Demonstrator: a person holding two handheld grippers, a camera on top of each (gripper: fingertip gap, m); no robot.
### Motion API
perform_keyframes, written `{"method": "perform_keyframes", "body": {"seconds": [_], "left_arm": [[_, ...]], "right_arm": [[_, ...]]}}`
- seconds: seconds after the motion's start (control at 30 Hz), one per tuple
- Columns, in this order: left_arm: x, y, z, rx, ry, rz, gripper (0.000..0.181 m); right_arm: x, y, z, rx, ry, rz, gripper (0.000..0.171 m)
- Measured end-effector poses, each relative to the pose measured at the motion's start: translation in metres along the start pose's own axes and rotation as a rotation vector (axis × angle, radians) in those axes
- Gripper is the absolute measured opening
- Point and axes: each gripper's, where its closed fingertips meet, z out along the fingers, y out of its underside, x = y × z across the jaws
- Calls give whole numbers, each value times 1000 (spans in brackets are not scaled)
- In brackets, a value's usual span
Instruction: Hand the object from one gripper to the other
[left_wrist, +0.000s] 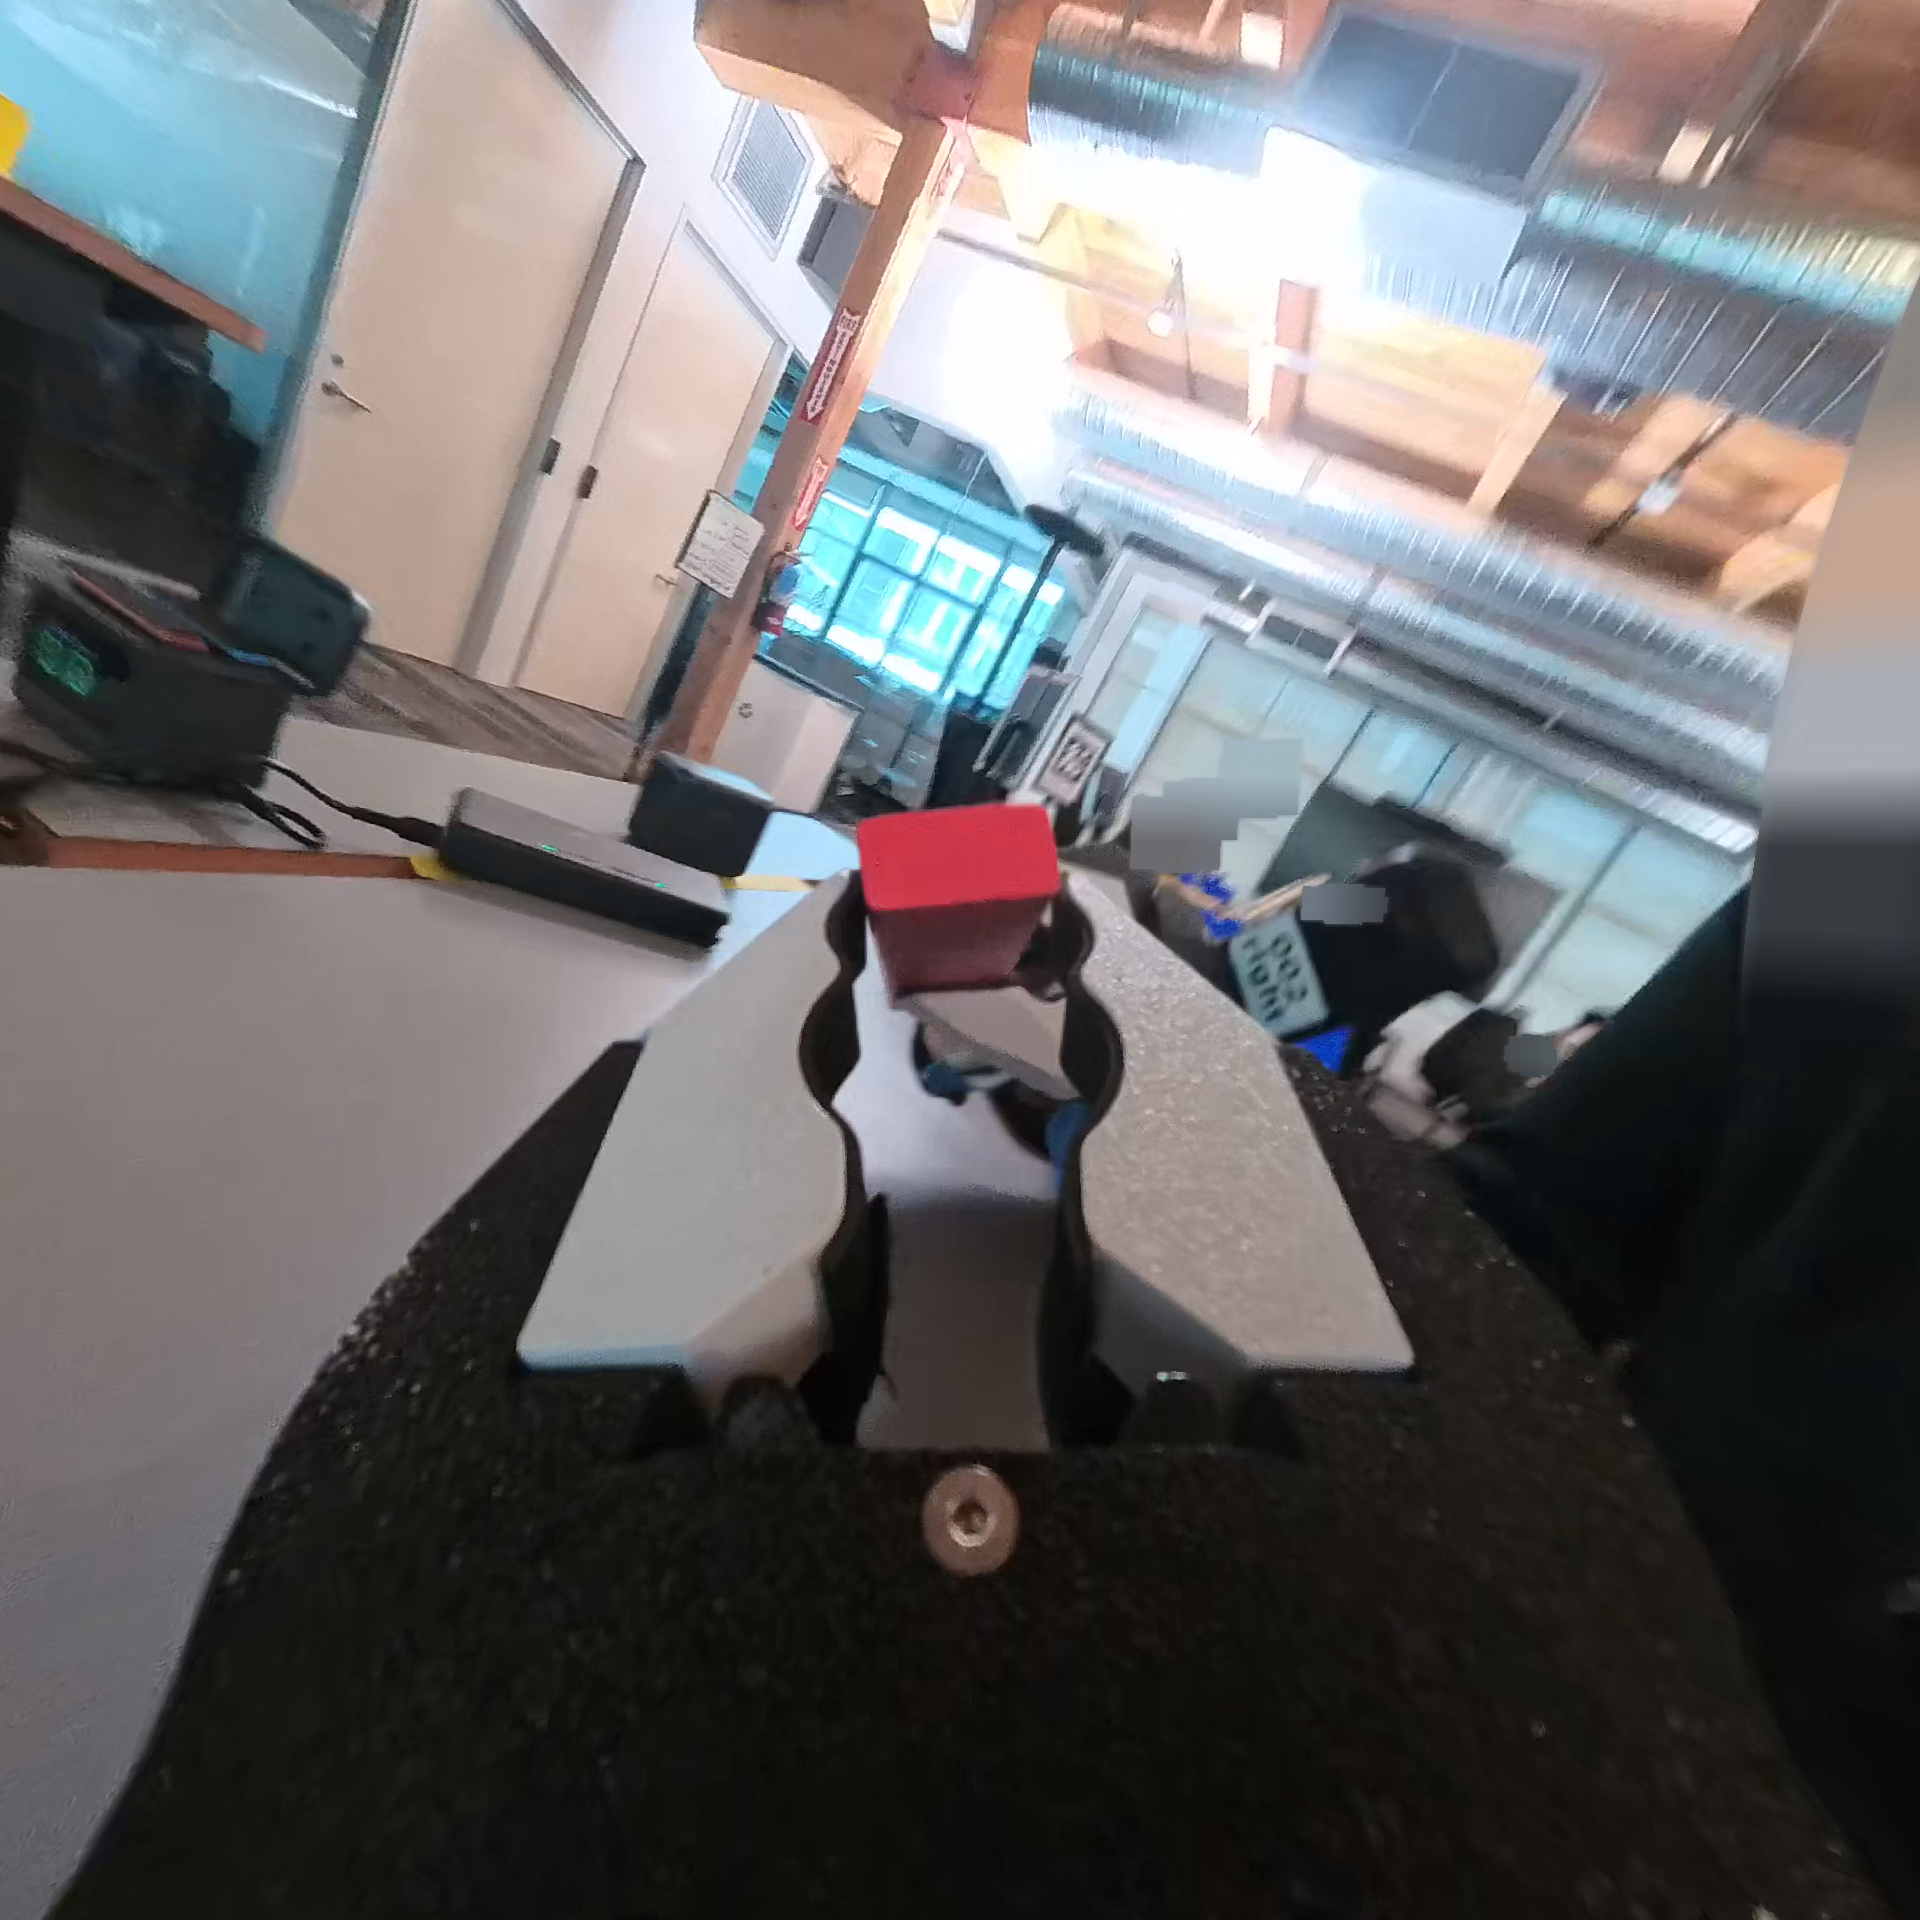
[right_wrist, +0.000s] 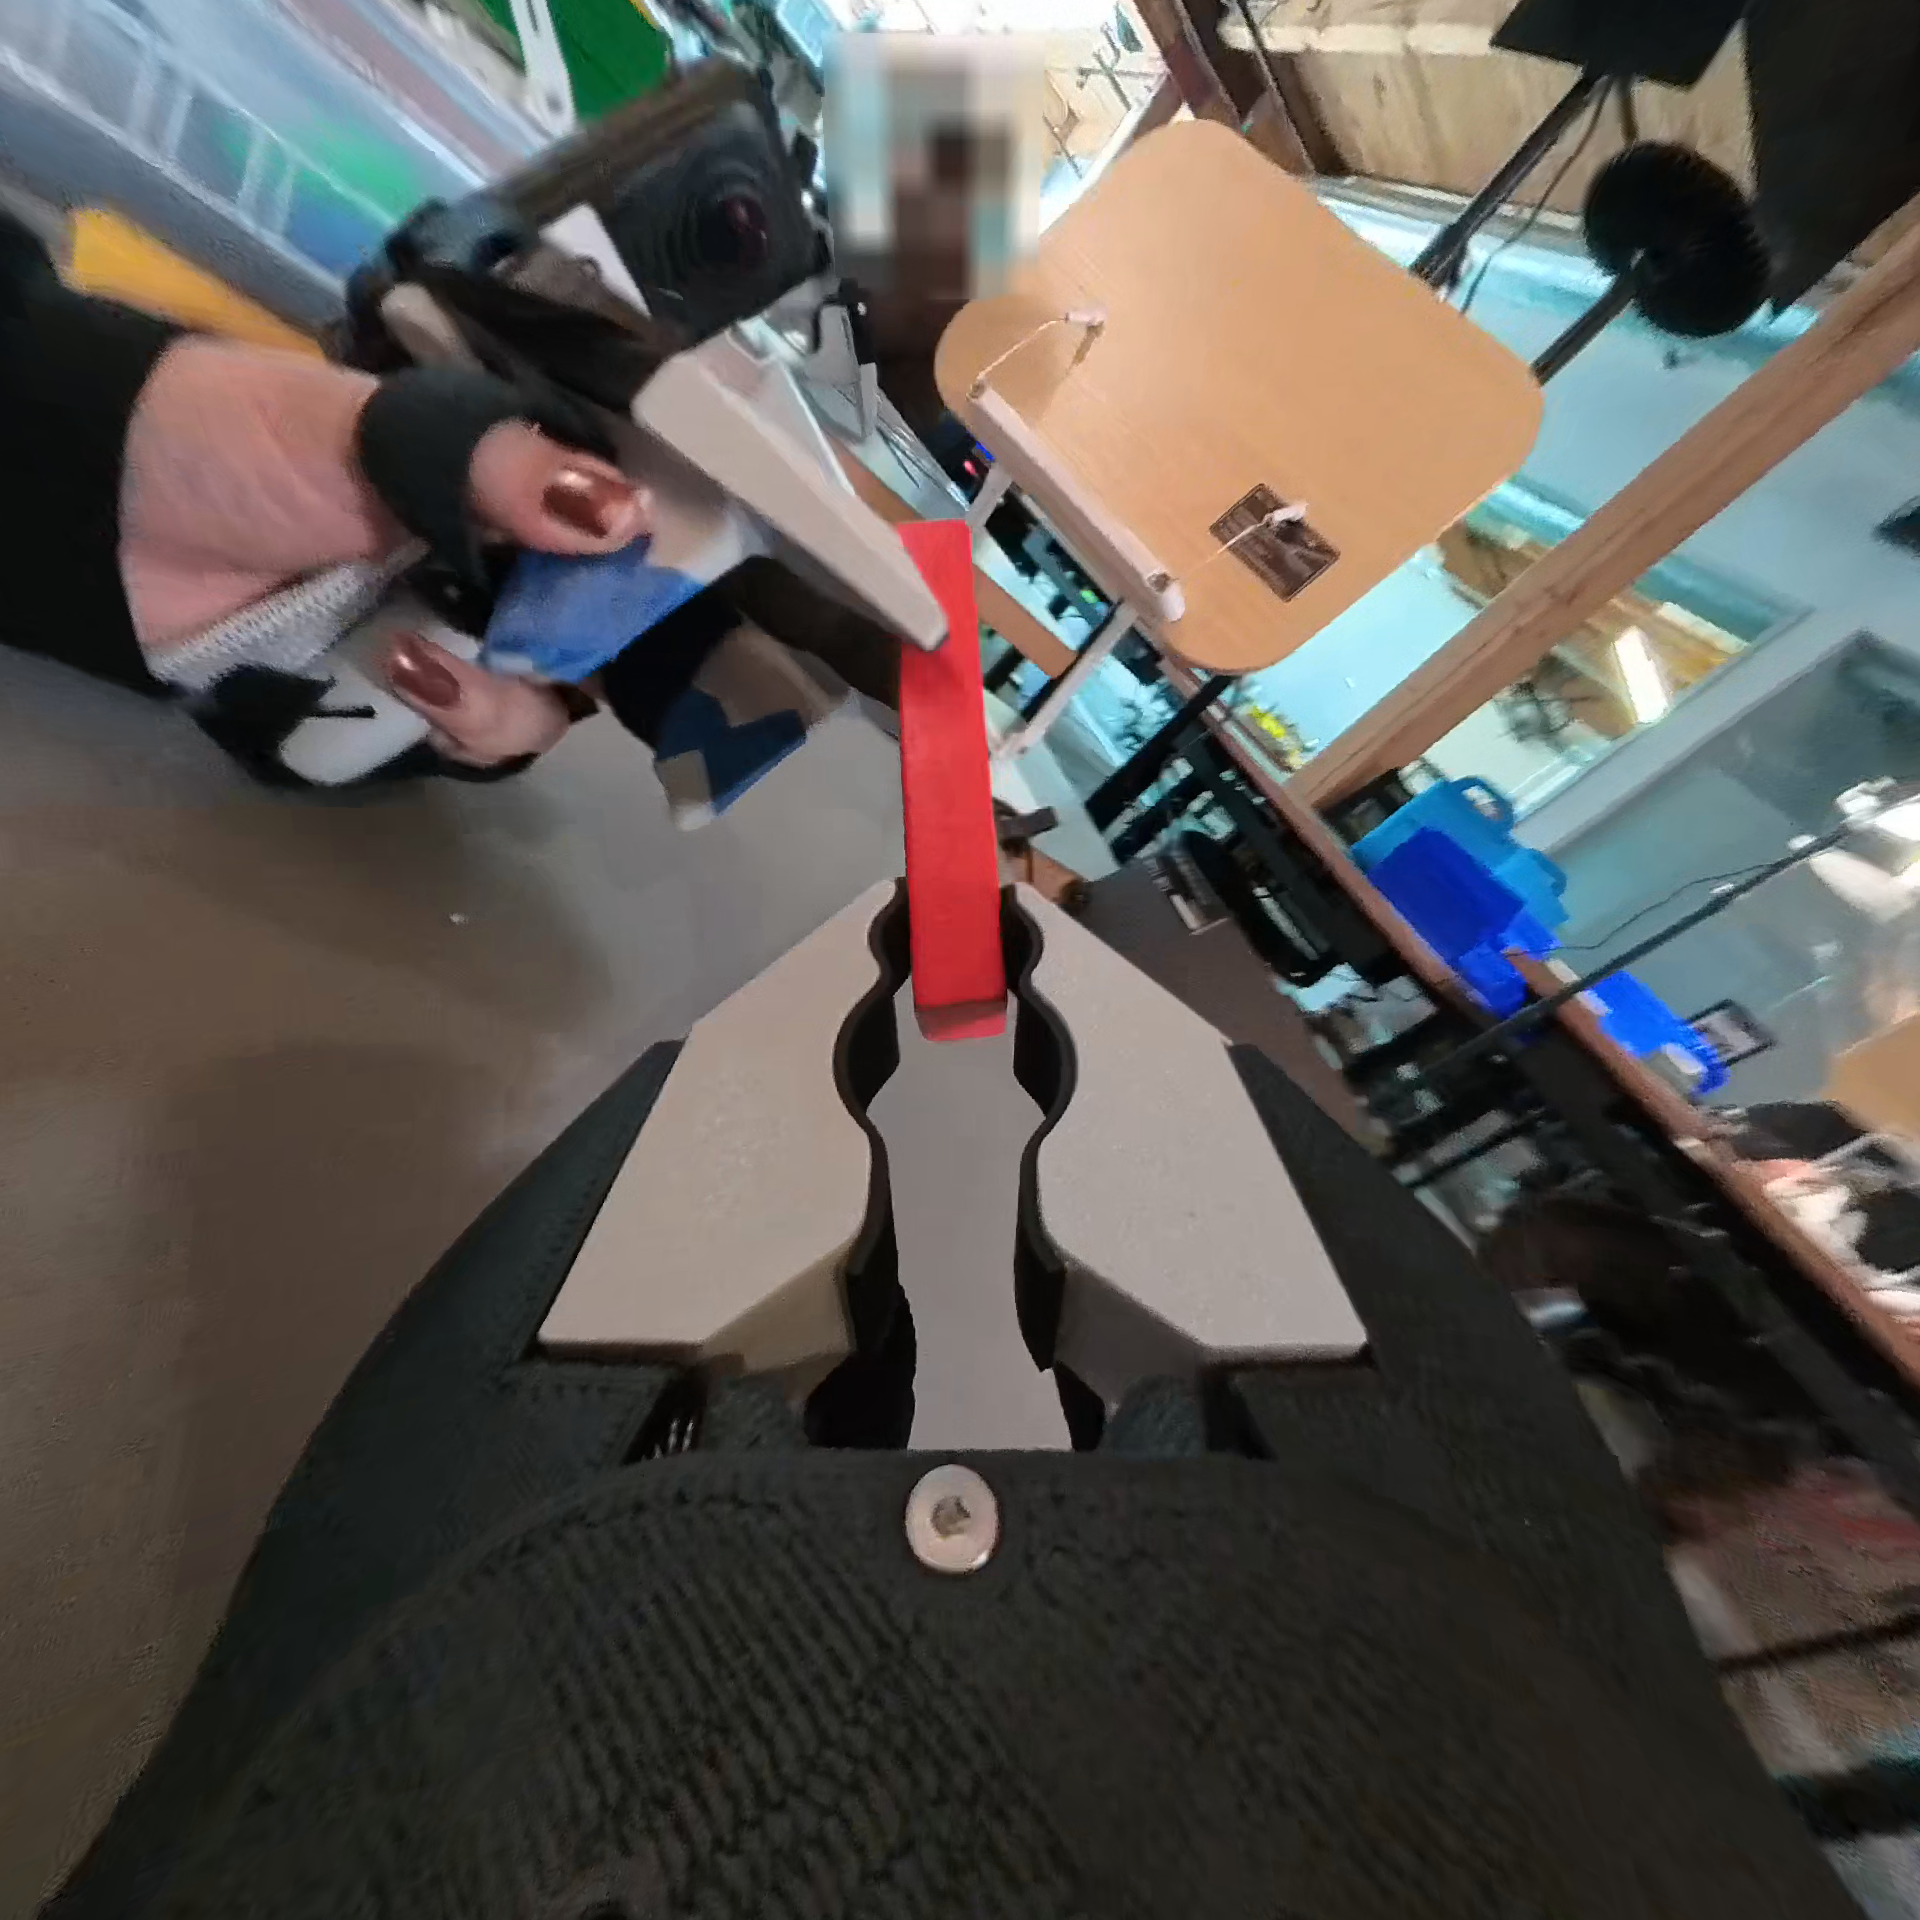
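Red block (right_wrist: 948, 790): long flat bar, held in the air above the grey table (left_wrist: 260, 1091), one end in each gripper.
Right gripper (right_wrist: 951, 940): jaws pinching the bar's near end between the fingertips.
Left gripper (left_wrist: 956, 914): jaws closed on the far end; in the right wrist view one grey finger (right_wrist: 800, 499) lies across the bar.
Hand (right_wrist: 499, 582): wrapped around the left gripper's handle.
Grip firmness: seemingly both clamp, though blur prevents certainty.

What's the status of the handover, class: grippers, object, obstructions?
Left gripper shut on red block. Right gripper shut on its other end. Block held in the air between both. Nothing in the way.
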Motion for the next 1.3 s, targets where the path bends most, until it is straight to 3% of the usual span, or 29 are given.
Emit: {"method": "perform_keyframes", "body": {"seconds": [0.1,0.23,0.33,0.47,0.6,0.67,0.73,0.87,0.97,1.07,1.2,1.3], "left_arm": [[-12,4,-3,-104,-184,351,62],[-29,-4,-18,-289,-554,1158,90],[-26,1,-18,-474,-667,1671,93],[-34,26,-12,-723,-626,2022,82],[-42,31,-16,-857,-647,2100,36],[-47,32,-18,-884,-663,2056,35],[-53,28,-22,-875,-721,1936,34],[-55,17,-23,-672,-761,1475,34],[-39,15,-8,-411,-622,1044,34],[-12,14,9,-182,-360,658,34],[19,-1,12,25,-35,233,33],[34,2,11,42,179,-50,34]], "right_arm": [[2,2,-2,24,-81,200,15],[-6,10,-6,23,-248,436,15],[-18,15,-6,-6,-354,506,15],[-34,18,-5,-52,-432,495,15],[-40,19,-4,-71,-452,472,15],[-37,18,-3,-54,-433,475,15],[-25,14,-1,1,-351,466,31],[2,8,-3,64,-189,424,55],[16,3,-6,100,-88,365,56],[21,-3,-9,119,-15,274,55],[28,-12,-13,146,72,165,55],[19,-21,-12,211,-36,307,47]]}}
